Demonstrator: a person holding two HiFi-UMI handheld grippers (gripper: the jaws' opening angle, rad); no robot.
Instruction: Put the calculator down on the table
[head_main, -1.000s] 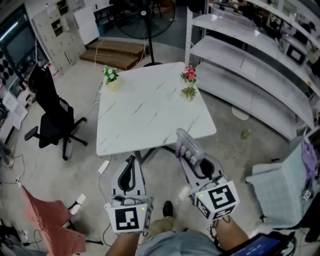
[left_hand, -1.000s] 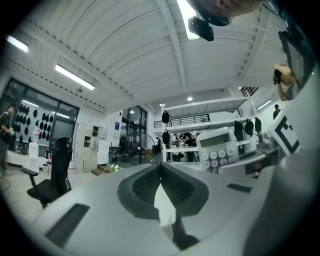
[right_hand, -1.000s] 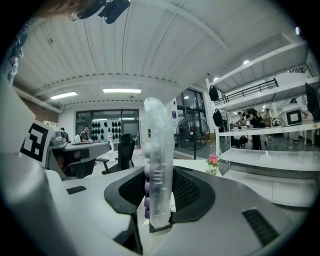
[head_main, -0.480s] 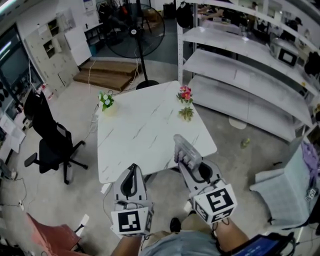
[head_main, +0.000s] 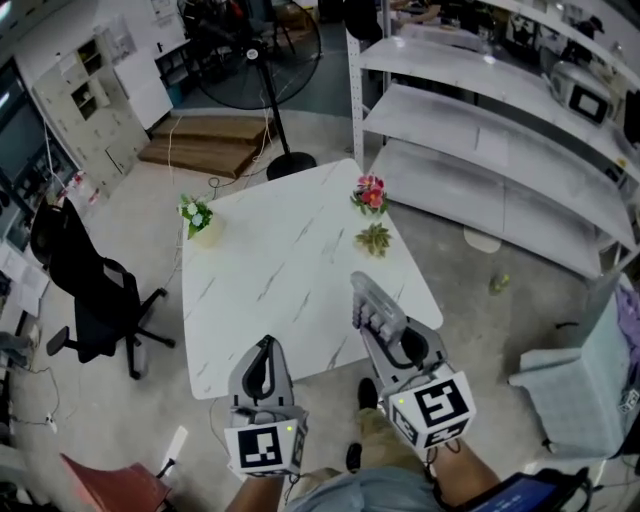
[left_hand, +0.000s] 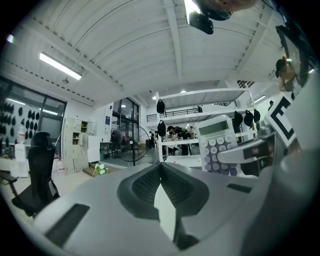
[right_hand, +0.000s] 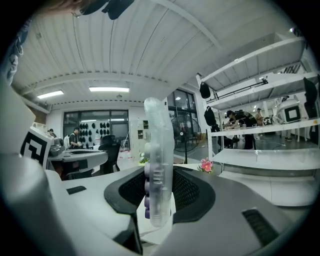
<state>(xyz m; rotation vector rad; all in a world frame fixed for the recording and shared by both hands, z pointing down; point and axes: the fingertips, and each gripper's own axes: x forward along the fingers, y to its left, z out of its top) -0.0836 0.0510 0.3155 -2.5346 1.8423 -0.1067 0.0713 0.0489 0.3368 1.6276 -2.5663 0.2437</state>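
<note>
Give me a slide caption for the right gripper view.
Right gripper holds a translucent white plastic calculator with purple keys edge-on; pink flowers and white shelving beyond.

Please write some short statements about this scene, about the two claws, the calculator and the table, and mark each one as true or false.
1. The right claw grips the calculator between its jaws. True.
2. The calculator lies flat on the table. False: it is held up in the right claw and does not rest on the table.
3. The left claw holds a cup. False: its jaws are together with nothing between them.
4. A black office chair stands on the floor, left of the table in the head view. True.
5. Some pink flowers stand near the table's far right corner. True.
</note>
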